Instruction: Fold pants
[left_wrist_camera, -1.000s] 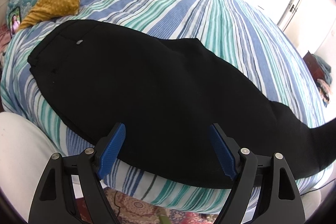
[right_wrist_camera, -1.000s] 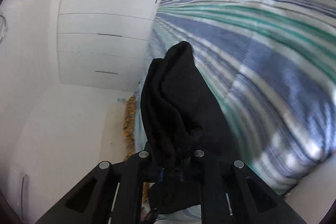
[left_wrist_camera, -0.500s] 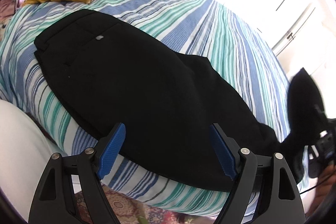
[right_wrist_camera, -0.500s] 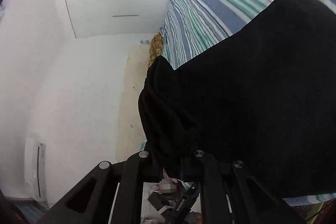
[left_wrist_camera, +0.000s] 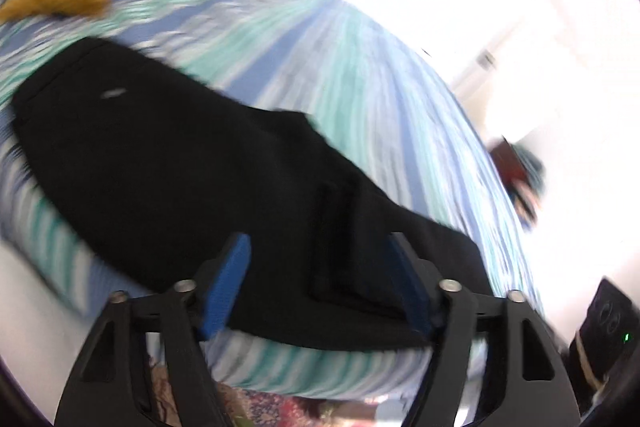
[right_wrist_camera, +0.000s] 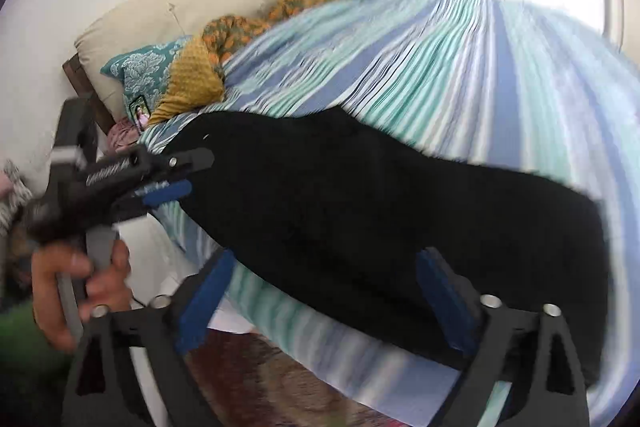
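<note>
Blue-padded jaws of the left gripper are seen closing over the near edge of the black pants, not yet pressed on them. The right gripper is opening, released, with nothing gripped. The pants are spread on the striped bed; pillows lie beyond.

I am viewing black pants lying flat near the edge of the striped bed, waistband toward the pillows, one small pale button showing; the leg ends are lying folded back over the legs.
</note>
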The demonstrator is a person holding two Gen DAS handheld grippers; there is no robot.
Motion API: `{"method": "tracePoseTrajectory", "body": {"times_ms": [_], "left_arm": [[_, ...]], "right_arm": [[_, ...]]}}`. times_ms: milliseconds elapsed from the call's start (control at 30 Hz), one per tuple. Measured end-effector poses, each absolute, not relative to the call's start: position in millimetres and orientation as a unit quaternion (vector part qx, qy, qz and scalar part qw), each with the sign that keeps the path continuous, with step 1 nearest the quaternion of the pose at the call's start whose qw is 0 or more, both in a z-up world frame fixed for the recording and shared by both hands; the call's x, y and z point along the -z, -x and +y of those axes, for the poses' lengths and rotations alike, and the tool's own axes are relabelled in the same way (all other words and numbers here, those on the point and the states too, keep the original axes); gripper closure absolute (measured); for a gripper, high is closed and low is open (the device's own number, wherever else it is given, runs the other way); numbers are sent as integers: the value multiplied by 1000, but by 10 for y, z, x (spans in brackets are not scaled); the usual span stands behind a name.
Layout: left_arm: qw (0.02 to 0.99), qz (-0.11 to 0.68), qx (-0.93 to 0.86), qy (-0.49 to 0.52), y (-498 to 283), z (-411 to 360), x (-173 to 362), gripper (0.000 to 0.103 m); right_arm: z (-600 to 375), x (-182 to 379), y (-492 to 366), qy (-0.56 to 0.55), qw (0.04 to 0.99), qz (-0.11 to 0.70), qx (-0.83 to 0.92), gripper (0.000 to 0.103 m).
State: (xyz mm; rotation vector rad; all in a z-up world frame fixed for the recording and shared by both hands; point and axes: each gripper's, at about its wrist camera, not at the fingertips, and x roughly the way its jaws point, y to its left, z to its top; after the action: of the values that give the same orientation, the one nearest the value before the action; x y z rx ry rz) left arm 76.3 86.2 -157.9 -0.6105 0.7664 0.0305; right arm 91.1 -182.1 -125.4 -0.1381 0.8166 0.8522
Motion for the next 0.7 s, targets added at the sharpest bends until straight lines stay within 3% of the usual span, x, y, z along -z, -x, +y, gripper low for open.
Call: {"method": "tracePoseTrajectory", "body": {"times_ms": [100, 367, 533, 567, 700], "left_arm": [[887, 411, 30, 207, -1046, 518, 1588, 65], [875, 467, 18, 128, -1403, 283, 1755, 68], [869, 483, 9, 104, -1504, 246, 1854, 86], [869, 483, 3, 108, -1501, 262, 1871, 96], [871, 473, -36, 129, -1361, 380, 1905, 99]], "right_arm": [[-2204, 1120, -612, 70, 856, 360, -363, 4], [-2803, 1178, -840, -29, 873, 391, -291, 4], [-2845, 1230, -975, -47, 870, 400, -283, 4], [-2839, 1238, -999, -48, 871, 400, -282, 4], [-2851, 1249, -1014, -49, 871, 402, -278, 4]]}}
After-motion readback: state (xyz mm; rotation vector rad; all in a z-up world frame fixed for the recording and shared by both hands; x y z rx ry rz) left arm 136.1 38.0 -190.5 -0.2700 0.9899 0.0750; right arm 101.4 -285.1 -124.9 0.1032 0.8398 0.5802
